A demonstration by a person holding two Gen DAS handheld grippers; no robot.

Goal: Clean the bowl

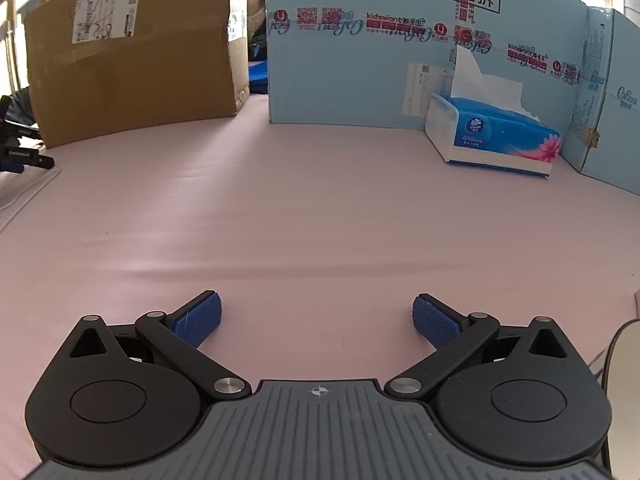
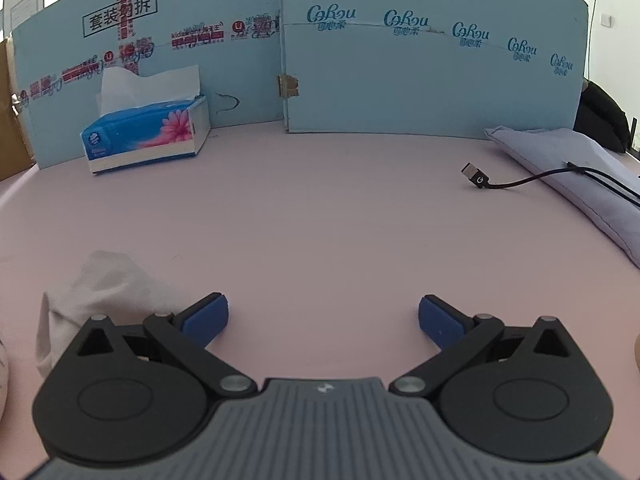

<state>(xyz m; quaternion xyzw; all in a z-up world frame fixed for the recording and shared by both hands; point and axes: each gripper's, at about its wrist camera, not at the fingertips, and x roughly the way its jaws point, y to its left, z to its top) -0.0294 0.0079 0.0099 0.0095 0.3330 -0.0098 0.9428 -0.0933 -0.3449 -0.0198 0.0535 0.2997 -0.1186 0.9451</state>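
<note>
My left gripper (image 1: 316,316) is open and empty, low over the pink table (image 1: 304,216). At the right edge of the left wrist view a pale rounded rim (image 1: 625,356) shows; it may be the bowl, but I cannot tell. My right gripper (image 2: 323,320) is open and empty over the pink table (image 2: 320,208). A crumpled white tissue (image 2: 100,288) lies on the table just left of its left finger. A blue tissue box (image 2: 148,136) with a sheet sticking up stands at the back left; it also shows in the left wrist view (image 1: 496,136) at the back right.
A light blue cardboard screen (image 2: 400,64) walls the back of the table, also in the left wrist view (image 1: 360,60). A brown carton (image 1: 132,60) stands back left. A black USB cable (image 2: 504,180) and a lilac cushion (image 2: 580,168) lie at the right.
</note>
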